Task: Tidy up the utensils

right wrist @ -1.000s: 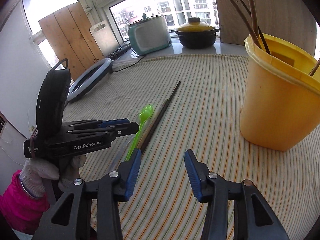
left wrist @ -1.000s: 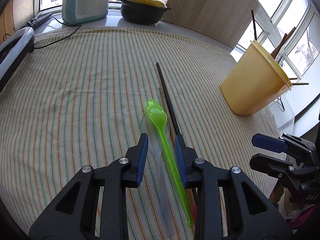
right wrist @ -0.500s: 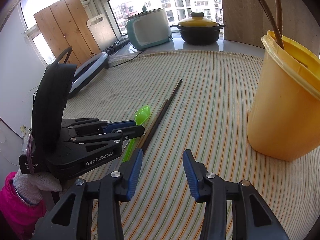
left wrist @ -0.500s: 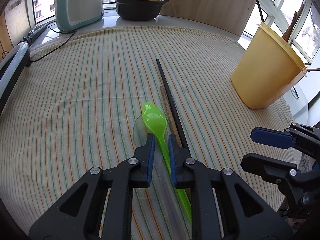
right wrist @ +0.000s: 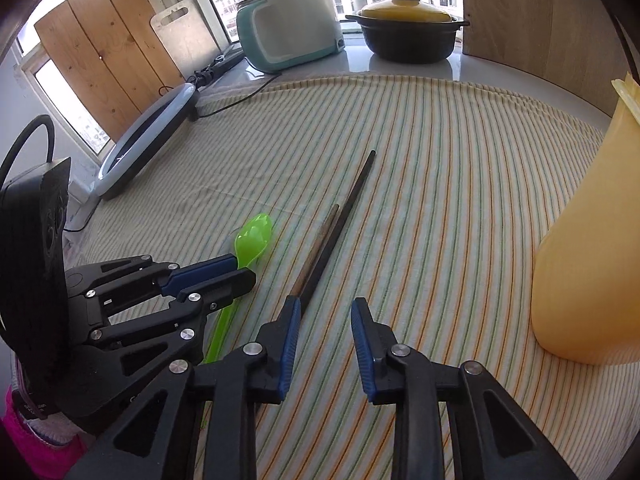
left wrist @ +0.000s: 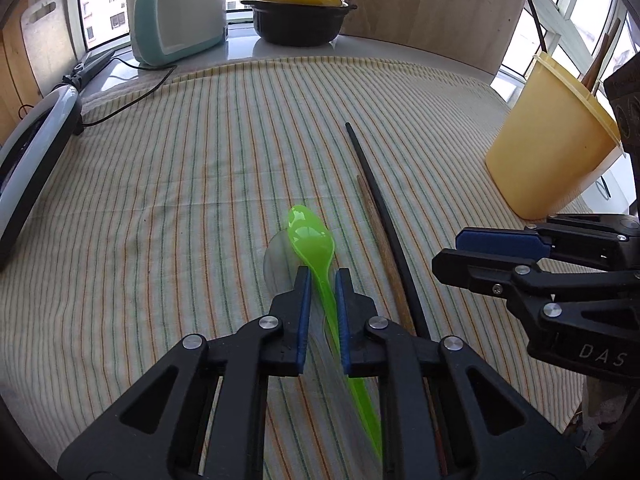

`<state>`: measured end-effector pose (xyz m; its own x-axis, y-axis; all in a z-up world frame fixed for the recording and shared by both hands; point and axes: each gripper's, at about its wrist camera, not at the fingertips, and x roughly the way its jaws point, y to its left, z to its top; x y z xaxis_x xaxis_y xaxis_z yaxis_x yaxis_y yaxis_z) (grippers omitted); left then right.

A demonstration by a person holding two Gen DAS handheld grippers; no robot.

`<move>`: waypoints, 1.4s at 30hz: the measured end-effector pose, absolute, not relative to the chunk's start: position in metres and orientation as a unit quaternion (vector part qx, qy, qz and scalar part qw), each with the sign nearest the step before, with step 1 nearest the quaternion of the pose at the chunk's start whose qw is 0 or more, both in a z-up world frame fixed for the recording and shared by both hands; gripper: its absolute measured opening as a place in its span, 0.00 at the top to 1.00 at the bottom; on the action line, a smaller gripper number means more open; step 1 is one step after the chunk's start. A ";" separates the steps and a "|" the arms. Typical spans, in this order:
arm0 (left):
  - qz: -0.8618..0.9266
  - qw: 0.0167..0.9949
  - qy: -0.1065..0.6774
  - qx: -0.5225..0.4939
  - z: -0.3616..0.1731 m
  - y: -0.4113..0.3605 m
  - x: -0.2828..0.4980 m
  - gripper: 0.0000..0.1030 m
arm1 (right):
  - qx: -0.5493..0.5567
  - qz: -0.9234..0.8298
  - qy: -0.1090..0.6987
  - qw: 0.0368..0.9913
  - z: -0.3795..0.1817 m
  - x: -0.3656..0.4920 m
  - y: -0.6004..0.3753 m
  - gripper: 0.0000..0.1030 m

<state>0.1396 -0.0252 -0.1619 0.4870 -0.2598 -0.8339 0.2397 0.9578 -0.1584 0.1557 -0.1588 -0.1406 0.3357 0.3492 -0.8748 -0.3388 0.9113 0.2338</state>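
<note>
Left wrist view: the left gripper (left wrist: 321, 276) has its blue pads pressed on the neck of the green plastic spoon (left wrist: 311, 235), bowl pointing away over the striped cloth (left wrist: 180, 184). A clear plastic spoon (left wrist: 276, 262) lies under it, half hidden. Just to the right lie a brown chopstick (left wrist: 378, 236) and a black chopstick (left wrist: 374, 188), side by side and touching along part of their length. The right gripper (right wrist: 324, 316) hovers over their near ends, its jaws closing with only bare cloth between them; the brown chopstick's end sits just beside its left finger. A yellow plastic tub (left wrist: 548, 152) holding more chopsticks stands well to the right. Farther back sit a teal rice cooker (left wrist: 180, 8), a black clay pot with yellow lid (left wrist: 300, 16) and a ring light (right wrist: 148, 136)
</note>
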 end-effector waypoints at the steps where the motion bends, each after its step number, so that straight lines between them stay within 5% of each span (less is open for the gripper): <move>1: -0.143 0.862 0.485 -0.011 -0.162 -0.023 0.139 0.90 | 0.005 0.208 0.541 0.815 -0.143 0.161 -0.157 0.77; 10: -0.139 0.862 0.487 -0.020 -0.161 -0.010 0.138 0.91 | 0.036 0.193 0.574 0.795 -0.159 0.196 -0.152 0.89; 26: -0.139 0.862 0.487 -0.025 -0.161 -0.006 0.138 0.93 | 0.090 0.176 0.596 0.778 -0.165 0.227 -0.155 0.90; 42: -0.144 0.858 0.490 -0.053 -0.159 0.003 0.139 0.94 | 0.005 0.152 0.585 0.797 -0.161 0.233 -0.138 0.96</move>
<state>0.1392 0.0027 -0.1587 0.4794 -0.2986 -0.8252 0.1951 0.9531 -0.2315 0.2333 -0.1384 -0.1612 0.2690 0.2474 -0.9308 -0.2366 0.9538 0.1852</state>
